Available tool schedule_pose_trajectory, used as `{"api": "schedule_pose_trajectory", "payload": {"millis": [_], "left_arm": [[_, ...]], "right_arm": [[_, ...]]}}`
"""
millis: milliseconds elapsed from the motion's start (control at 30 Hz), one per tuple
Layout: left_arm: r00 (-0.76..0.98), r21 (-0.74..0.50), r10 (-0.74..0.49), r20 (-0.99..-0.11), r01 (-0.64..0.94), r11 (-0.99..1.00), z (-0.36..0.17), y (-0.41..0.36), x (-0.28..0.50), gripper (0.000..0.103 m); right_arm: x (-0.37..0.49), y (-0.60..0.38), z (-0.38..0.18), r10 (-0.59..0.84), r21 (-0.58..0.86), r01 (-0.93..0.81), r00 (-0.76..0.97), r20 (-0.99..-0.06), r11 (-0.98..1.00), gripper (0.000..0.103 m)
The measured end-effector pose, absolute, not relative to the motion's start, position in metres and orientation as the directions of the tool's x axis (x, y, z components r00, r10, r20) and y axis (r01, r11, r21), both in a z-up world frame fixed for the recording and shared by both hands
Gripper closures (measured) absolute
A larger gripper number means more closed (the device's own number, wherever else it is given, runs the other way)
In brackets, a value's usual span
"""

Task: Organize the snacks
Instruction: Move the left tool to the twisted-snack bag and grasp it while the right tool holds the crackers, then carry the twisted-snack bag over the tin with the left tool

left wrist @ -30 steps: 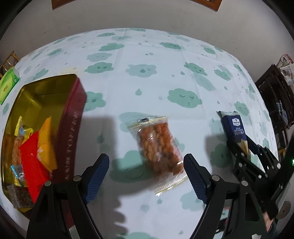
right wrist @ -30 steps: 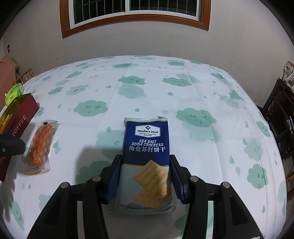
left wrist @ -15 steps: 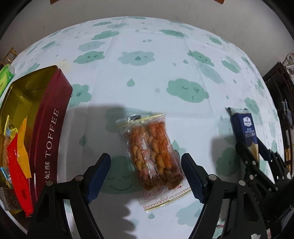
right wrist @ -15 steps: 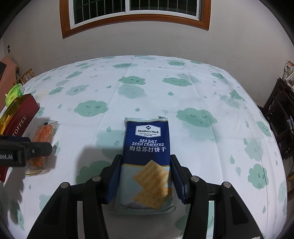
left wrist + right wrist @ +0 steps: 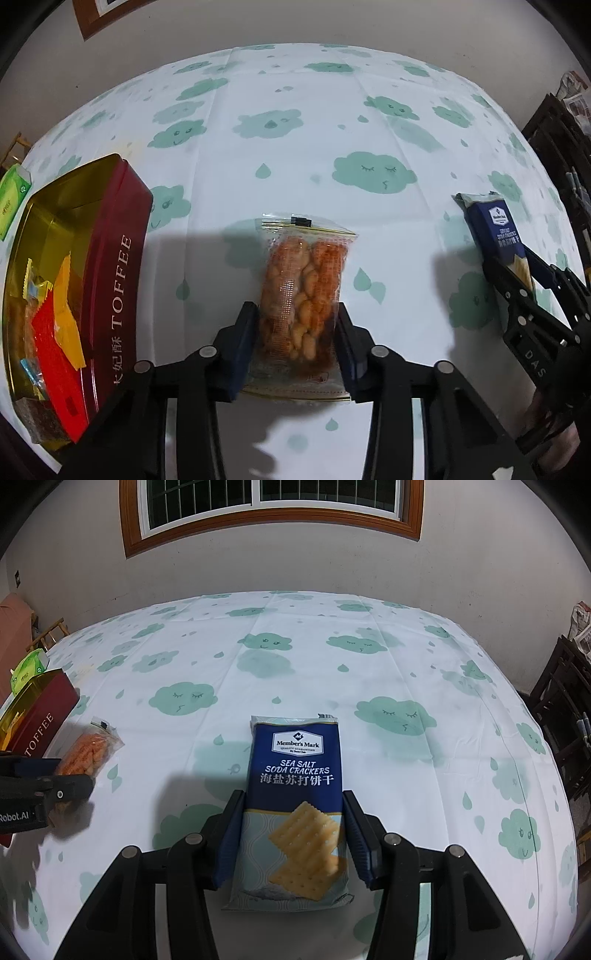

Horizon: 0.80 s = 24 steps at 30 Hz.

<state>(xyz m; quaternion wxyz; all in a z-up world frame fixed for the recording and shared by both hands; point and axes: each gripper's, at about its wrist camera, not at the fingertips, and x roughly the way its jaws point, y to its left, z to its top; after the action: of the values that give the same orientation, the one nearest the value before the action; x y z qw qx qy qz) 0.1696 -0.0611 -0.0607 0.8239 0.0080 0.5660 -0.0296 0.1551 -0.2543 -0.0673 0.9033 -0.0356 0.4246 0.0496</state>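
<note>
Between my left gripper's (image 5: 295, 341) blue pads sits the clear pack of orange snacks (image 5: 301, 295); the jaws have just been closing and now press its two long sides, though it lies flat on the cloud-print tablecloth (image 5: 295, 122). My right gripper (image 5: 293, 843) stands at a middling width with its pads against the sides of the blue sea salt cracker pack (image 5: 295, 801), which also lies flat on the cloth, toward the table's near edge. Outward to the left, the red toffee tin (image 5: 122, 280) stands open near the table's left edge, already holding several wrappers in red, yellow and brown, so I judge part of the sorting done. Both packs I hold must yet be lifted and carried into the tin, if that is where they belong. Only the left wrist view looks down into the tin and shows its contents; the right wrist view shows just its outer wall, but adds the window, the far edge of the table, and the cracker pack's full label.
</note>
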Motion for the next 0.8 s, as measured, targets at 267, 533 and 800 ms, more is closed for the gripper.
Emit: {"api": "schedule_pose_trajectory", "payload": {"millis": [267, 533, 800], "left_arm": [[0.358, -0.043, -0.063, -0.932, 0.064, 0.997, -0.06, -0.057, 0.155, 0.068], [0.388, -0.039, -0.068, -0.919, 0.083, 0.996, -0.046, -0.052, 0.135, 0.068], [0.451, -0.006, -0.049, -0.891, 0.096, 0.995, -0.021, -0.05, 0.117, 0.068]], "right_arm": [[0.156, -0.253, -0.067, 0.06, -0.02, -0.118, 0.634, -0.771, 0.993, 0.05], [0.155, -0.255, -0.067, 0.059, -0.02, -0.117, 0.634, -0.771, 0.993, 0.05], [0.157, -0.254, -0.067, 0.058, -0.021, -0.117, 0.634, -0.771, 0.993, 0.05]]}}
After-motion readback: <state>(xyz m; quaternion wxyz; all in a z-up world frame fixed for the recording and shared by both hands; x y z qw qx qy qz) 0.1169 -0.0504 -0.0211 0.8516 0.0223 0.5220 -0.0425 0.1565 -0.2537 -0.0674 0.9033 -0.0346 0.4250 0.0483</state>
